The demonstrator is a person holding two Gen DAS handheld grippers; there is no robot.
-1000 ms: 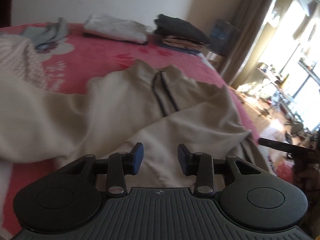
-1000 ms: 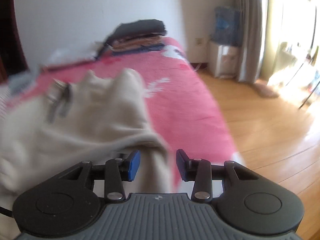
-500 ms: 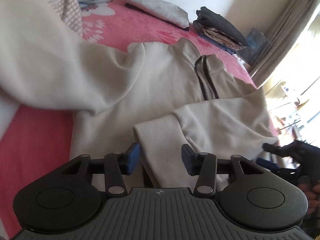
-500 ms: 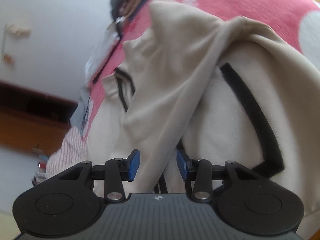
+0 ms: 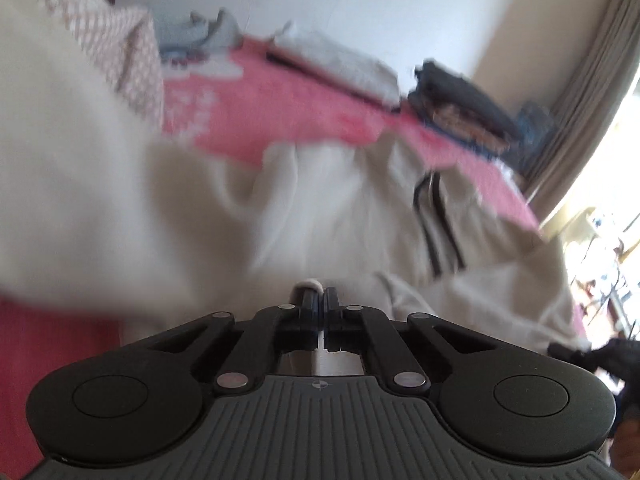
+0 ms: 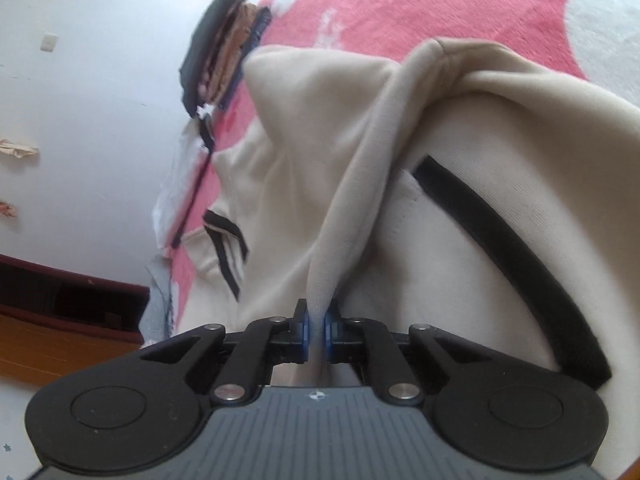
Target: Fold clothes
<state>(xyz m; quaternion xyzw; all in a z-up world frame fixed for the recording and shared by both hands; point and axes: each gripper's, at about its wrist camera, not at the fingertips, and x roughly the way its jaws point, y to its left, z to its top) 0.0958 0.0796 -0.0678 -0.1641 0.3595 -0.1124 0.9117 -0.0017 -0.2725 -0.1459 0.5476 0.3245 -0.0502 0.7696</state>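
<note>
A cream zip-neck sweatshirt (image 5: 340, 208) lies spread on the pink bedcover (image 5: 280, 112), blurred in the left wrist view. My left gripper (image 5: 319, 300) sits low at its near edge. Its jaws are closing tight, with a small roll of cream cloth pinched at the fingertips. In the right wrist view the same sweatshirt (image 6: 460, 216) fills the frame, with a black trim strip (image 6: 508, 256) to the right. My right gripper (image 6: 317, 320) is closing, and its blue pads press on a raised fold of the fabric.
A stack of dark folded clothes (image 5: 460, 96) and a white folded garment (image 5: 340, 64) lie at the far side of the bed. A patterned white cloth (image 5: 120, 40) lies at the left. Curtains (image 5: 580, 92) hang at the right. Wooden floor (image 6: 60, 344) lies beyond the bed.
Both grippers were open and are now closed on the sweatshirt. The left one dropped closer to the cloth. The right one rolled and pinched the fold that lay between its fingers.
</note>
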